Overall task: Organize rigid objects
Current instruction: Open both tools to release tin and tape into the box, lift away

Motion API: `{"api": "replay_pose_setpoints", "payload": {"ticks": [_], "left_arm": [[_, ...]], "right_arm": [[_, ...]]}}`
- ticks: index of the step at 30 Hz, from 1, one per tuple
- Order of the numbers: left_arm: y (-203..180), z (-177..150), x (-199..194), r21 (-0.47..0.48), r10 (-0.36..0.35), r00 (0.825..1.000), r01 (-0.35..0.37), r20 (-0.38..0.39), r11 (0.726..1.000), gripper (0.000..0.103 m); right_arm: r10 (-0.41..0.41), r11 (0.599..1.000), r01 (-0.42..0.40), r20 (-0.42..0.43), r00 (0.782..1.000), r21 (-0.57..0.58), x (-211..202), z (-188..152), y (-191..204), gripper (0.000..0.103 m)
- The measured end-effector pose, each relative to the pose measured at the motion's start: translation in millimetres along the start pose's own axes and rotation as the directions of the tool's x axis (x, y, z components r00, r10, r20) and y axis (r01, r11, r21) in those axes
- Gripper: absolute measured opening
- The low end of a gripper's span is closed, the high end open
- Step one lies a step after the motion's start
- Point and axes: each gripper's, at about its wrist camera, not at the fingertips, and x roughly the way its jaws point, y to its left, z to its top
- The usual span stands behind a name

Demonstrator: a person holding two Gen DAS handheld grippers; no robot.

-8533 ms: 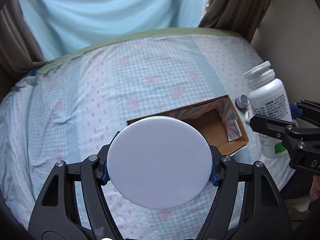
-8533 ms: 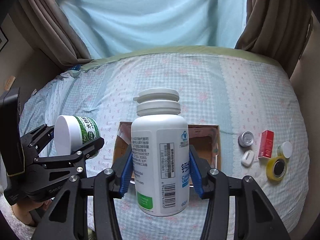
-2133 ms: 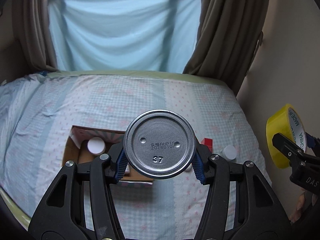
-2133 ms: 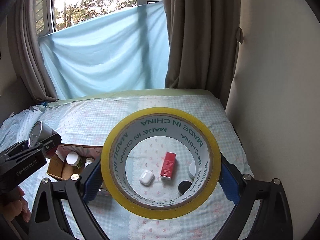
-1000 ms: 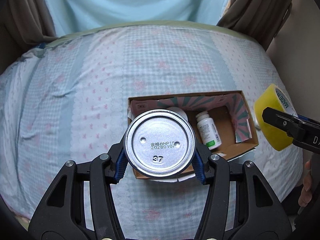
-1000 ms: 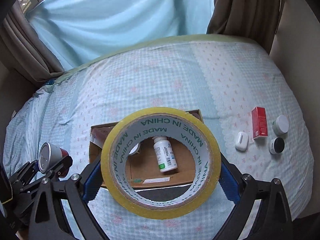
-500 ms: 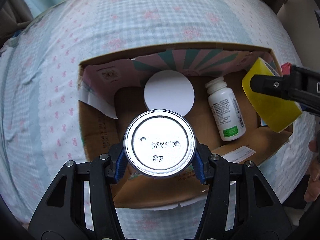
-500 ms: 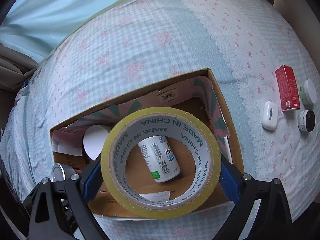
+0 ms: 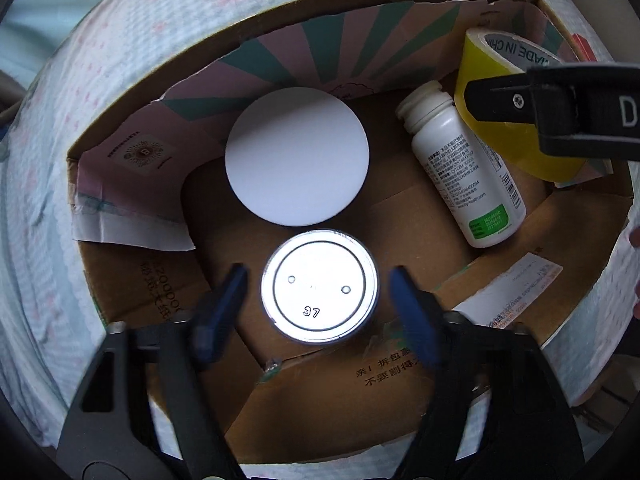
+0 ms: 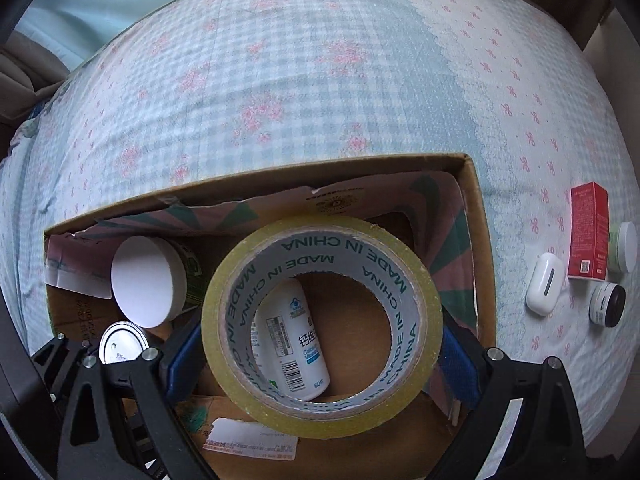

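An open cardboard box (image 9: 496, 276) (image 10: 478, 240) lies on the bed. Inside it stand a white-lidded jar (image 9: 296, 156) (image 10: 146, 280) and a silver tin can (image 9: 319, 286) (image 10: 120, 342), and a white pill bottle (image 9: 466, 172) (image 10: 292, 344) lies on its side. My left gripper (image 9: 319, 304) is open, its blue pads apart on either side of the can and not touching it. My right gripper (image 10: 320, 344) holds a yellow tape roll (image 10: 320, 324) (image 9: 508, 112) low in the box's right part, above the bottle; its blue pads stand at the roll's sides.
On the checked bedsheet (image 10: 280, 80) right of the box lie a white earbud case (image 10: 546, 284), a red carton (image 10: 588, 230), a white-lidded jar (image 10: 624, 246) and a small dark jar (image 10: 608, 304). A paper label (image 10: 250, 444) lies at the box's front.
Both grippers have dropped further into the box. My left gripper has opened and let go of the tin can, which now stands on the box floor. The tape roll is lower.
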Motion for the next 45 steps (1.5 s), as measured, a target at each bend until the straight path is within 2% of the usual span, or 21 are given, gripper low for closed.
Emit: {"api": "replay_pose_setpoints", "payload": {"ticks": [1,2,4,6,12,20,26,29,34,36,40,45], "left_arm": [[2,-1,-4,-0.012,-0.017,1.000,0.017,0.015,1.000,0.103],[5,-1,-6,-0.025,-0.041,0.999,0.042,0.019,0.999,0.103],[9,0,-4,-0.049,-0.071,0.997,0.071,0.005,0.996,0.103],[11,-1,-2,-0.057,-0.054,0.999,0.054,0.004,0.997,0.103],[10,-8,-3,-0.054,-0.047,0.999,0.048,0.013,0.997,0.103],[10,-20,-21,-0.072,-0.049,0.997,0.053,0.055,0.996,0.103],[16,-26,-52,-0.079,-0.022,0.994,0.031,0.103,0.996,0.103],[15,-34,-83,-0.096,0.004,0.990,0.009,0.141,0.995,0.103],[13,-50,-150,-0.111,0.064,0.970,-0.038,0.235,0.993,0.103],[12,-62,-179,-0.128,0.123,0.955,-0.091,0.271,0.988,0.103],[16,-89,-234,-0.166,0.172,0.923,-0.121,0.345,0.979,0.103],[-2,-114,-287,-0.163,0.156,0.884,-0.092,0.441,0.982,0.103]], "right_arm": [[-0.001,1.000,0.001,0.000,1.000,-0.014,1,-1,0,0.098],[-0.004,1.000,0.004,0.017,1.000,-0.023,-1,-1,0,0.103],[0.016,0.999,-0.013,0.075,0.997,-0.030,-8,-3,0,0.103],[0.008,0.999,-0.003,0.108,0.994,-0.048,-13,-4,0,0.103],[-0.010,0.995,0.020,0.097,0.995,-0.100,-20,-6,8,0.103],[-0.012,0.994,0.023,0.107,0.994,-0.109,-40,-13,14,0.103],[0.006,0.995,0.008,0.140,0.990,-0.101,-71,-24,18,0.103],[0.004,0.993,0.014,0.152,0.988,-0.118,-96,-31,24,0.103],[0.028,0.989,0.000,0.187,0.982,-0.149,-155,-50,32,0.103],[0.013,0.991,0.012,0.191,0.982,-0.131,-179,-60,31,0.103],[0.039,0.996,-0.019,0.230,0.972,-0.087,-226,-87,22,0.103],[-0.013,0.998,0.033,0.295,0.956,-0.060,-277,-122,9,0.103]]}}
